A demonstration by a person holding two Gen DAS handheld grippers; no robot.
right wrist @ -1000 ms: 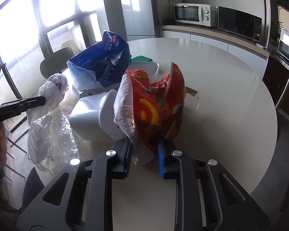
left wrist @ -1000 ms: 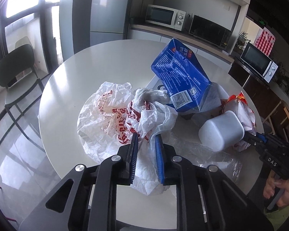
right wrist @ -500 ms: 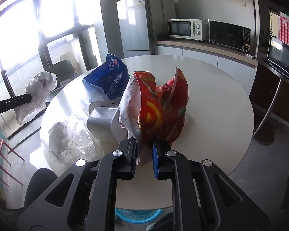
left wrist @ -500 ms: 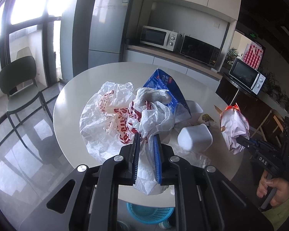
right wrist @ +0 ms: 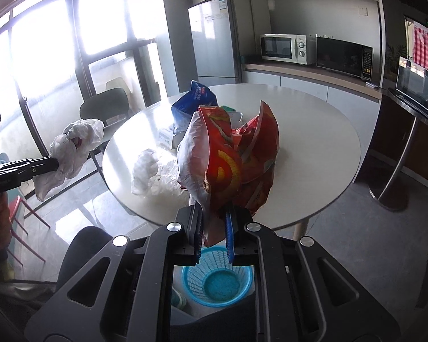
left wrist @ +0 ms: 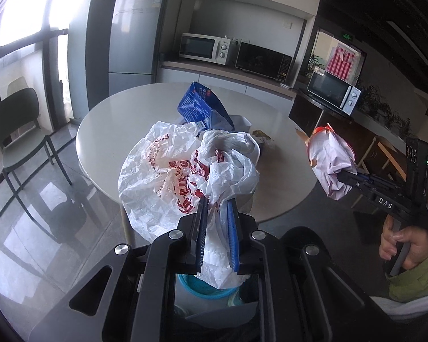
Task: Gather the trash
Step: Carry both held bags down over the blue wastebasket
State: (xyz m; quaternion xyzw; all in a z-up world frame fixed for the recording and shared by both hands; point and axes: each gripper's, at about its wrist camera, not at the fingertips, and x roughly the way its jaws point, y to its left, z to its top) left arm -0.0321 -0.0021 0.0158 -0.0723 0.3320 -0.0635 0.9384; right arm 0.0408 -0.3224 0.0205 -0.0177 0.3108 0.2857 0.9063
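Now both loads hang clear of the round white tabletop (right wrist: 314, 131), the left gripper (left wrist: 217, 228) clamped on a crumpled white plastic bag with red print (left wrist: 191, 171) and the right gripper (right wrist: 214, 228) on a red foil snack wrapper (right wrist: 228, 156), so the carrying step seems nearly done and next each needs releasing over the blue mesh plastic wastebasket (right wrist: 216, 282) below.

White bag (left wrist: 191, 171) and red wrapper (right wrist: 231, 162): both now lifted clear of the table (right wrist: 314, 131). Blue basket (right wrist: 216, 279): newly visible below both grippers.

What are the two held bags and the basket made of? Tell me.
White bag: thin crinkly plastic film, likely.
Red bag: glossy printed foil-like wrapper, pale inside.
Blue basket: seemingly moulded plastic, open mesh walls.
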